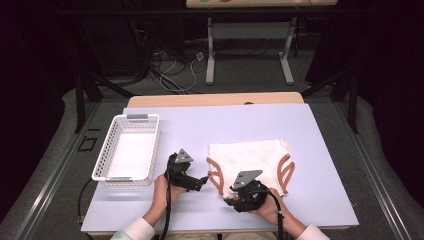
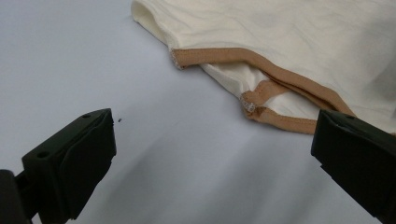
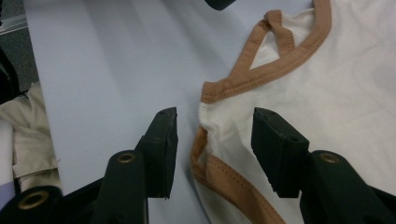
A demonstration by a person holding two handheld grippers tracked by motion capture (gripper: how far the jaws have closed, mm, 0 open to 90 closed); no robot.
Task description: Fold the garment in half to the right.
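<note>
1. At the far left, the white basket (image 1: 127, 148) stood empty on the counter (image 1: 250, 120), well apart from the work.
2. The left tongs (image 1: 202, 179) rested low on the counter just left of the cream garment (image 1: 248, 156), jaws wide and holding nothing. They would have done best waiting there until the other side had a hold.
3. The garment lay flat right of centre, its brown-trimmed edges (image 3: 243, 79) toward the person.
4. The right tongs (image 3: 214, 135) stood about half open astride the near left corner, the pads not yet pressing. A good grip called for sinking a little, taking trim and both layers together, then closing squarely so that the cloth did not slip.
</note>
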